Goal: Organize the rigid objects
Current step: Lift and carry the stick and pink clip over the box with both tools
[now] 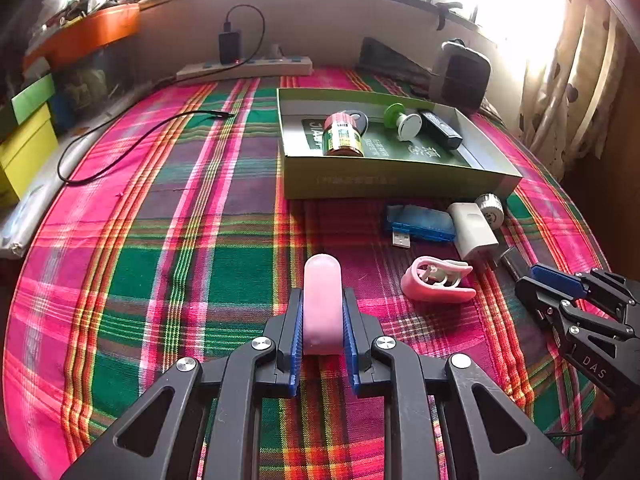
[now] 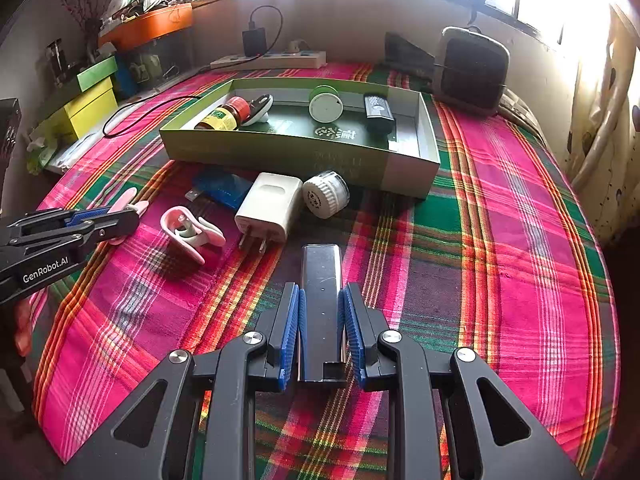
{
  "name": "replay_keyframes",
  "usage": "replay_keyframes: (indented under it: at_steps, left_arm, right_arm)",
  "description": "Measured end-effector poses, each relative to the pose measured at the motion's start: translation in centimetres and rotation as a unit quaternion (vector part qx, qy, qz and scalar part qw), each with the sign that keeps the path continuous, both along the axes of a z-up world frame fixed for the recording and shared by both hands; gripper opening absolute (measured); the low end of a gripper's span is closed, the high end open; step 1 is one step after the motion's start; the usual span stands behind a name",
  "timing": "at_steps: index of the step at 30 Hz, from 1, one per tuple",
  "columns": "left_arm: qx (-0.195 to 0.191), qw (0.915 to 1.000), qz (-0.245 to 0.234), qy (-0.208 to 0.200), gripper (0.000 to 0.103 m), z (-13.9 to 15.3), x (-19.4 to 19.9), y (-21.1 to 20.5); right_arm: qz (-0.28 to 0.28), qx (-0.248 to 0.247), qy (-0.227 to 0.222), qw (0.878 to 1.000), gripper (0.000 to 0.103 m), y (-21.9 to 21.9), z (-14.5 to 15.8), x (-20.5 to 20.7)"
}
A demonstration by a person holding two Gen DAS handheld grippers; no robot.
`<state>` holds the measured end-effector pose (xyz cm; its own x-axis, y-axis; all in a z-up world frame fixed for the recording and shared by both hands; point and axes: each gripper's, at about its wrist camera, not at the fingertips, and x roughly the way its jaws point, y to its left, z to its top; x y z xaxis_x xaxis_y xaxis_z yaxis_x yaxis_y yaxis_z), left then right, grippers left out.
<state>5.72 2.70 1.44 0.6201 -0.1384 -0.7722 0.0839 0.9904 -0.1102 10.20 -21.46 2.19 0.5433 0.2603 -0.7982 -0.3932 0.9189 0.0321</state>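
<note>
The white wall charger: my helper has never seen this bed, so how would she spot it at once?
Find the green box on the plaid bedspread. Just in front of its near wall lies the white wall charger, between a blue USB gadget and a round white ribbed cap. Only it is blocky, with two metal prongs.

your left gripper (image 1: pixel 322 320) and right gripper (image 2: pixel 321 320) look alike: matte black linkage arms with triangular cut-outs, round silver screws at the pivots, and ribbed blue pads (image 1: pixel 297 332) inside each finger. white lettering on the side reads "genrobot.ai" on one, "das" on the other.
</note>
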Motion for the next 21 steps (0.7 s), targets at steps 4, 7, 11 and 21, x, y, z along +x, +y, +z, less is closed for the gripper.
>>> replay_keyframes:
  at_steps: [4, 7, 11, 21]
  left_arm:
    - [0.003, 1.0, -0.001, -0.004, 0.017, 0.0, -0.05, -0.07]
    - [0.002, 1.0, -0.001, -0.006, 0.017, 0.01, -0.03, -0.09]
    - [0.003, 1.0, -0.001, -0.006, 0.017, -0.01, -0.08, -0.08]
    - [0.001, 0.9999, -0.002, -0.016, 0.017, 0.58, -0.29, -0.09]
  right_arm:
    - [-0.001, 0.001, 0.0, 1.0, 0.024, -0.02, 0.0, 0.03]
    - [-0.004, 0.002, 0.001, 1.0, 0.024, -0.06, -0.03, 0.04]
    - [-0.007, 0.005, 0.003, 1.0, 0.024, -0.14, -0.02, 0.09]
    - [-0.012, 0.013, -0.001, 1.0, 0.024, -0.39, 0.25, 0.18]
